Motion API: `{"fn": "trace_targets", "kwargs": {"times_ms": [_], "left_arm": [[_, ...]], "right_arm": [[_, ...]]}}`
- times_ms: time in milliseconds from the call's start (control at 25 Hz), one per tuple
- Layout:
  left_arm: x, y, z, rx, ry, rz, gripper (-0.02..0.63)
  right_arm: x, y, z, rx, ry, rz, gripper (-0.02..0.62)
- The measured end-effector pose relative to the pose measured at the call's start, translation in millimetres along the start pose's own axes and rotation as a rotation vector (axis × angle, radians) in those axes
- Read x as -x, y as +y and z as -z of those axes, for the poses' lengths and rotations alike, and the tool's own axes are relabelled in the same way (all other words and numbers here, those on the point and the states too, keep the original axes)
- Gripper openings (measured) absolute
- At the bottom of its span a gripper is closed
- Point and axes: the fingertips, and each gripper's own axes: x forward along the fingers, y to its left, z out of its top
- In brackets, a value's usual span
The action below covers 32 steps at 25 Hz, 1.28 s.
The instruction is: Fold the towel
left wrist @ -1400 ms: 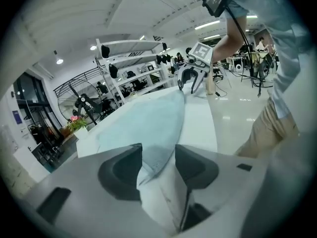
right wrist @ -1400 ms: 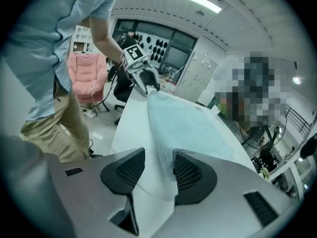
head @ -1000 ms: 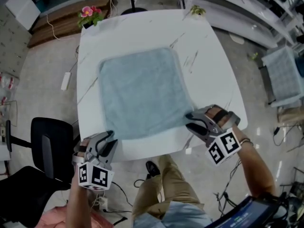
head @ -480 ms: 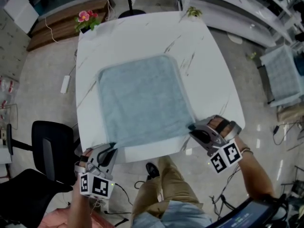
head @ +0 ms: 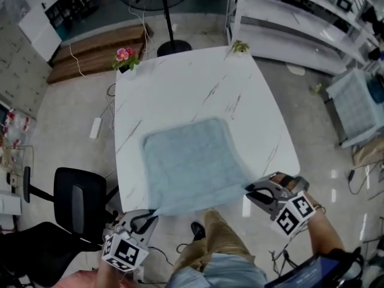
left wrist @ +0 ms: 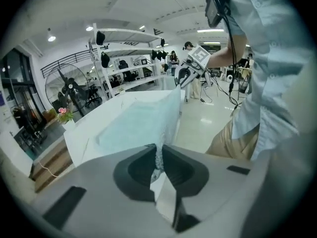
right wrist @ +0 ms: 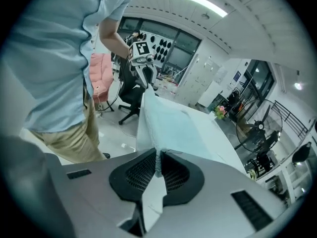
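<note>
A pale blue-grey towel lies spread on the white marble table, its near edge lifted off the top. My left gripper is shut on the near left corner. My right gripper pinches the near right corner, its jaws still closing on the cloth. In the left gripper view the towel runs up out of the left gripper toward the right gripper. In the right gripper view the towel stretches from the right gripper to the left gripper. Both grippers hang past the table's near edge.
A black office chair stands at the near left of the table. A pot of pink flowers and a fan stand sit beyond the far edge. White shelving runs along the far right. The person's legs are below the near edge.
Both grippers went from open at the towel's near corners to closed on them, then rose and drew back, lifting the near edge off the table.
</note>
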Motion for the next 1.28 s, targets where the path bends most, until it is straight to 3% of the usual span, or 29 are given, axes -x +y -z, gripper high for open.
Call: {"fn": "trace_targets", "kwargs": {"times_ms": [240,440,720,1040,1280], "left_arm": [[18,64,-49,0.123,-0.061,-0.016,0.038],[0,128,-64,0.197,-0.068,-0.013,0.038],[-50,195,-44,0.350,0.005,0.049,0.038],[-112,242,-2,0.504,0.111,0.105,0.041],[-131,264,13,0.634,0.104,0.013,0.089]], "right_arm": [[15,-69,-29,-0.079,-0.086,0.052,0.041],[-4,-137,-25,-0.165,-0.116,0.065,0.041],[-64,-203,4,-0.265,-0.110,0.002,0.043],[-139,-230,53,-0.373,-0.044,-0.128,0.046],[-174,-226,78,-0.327,0.054,-0.141,0.049]]}}
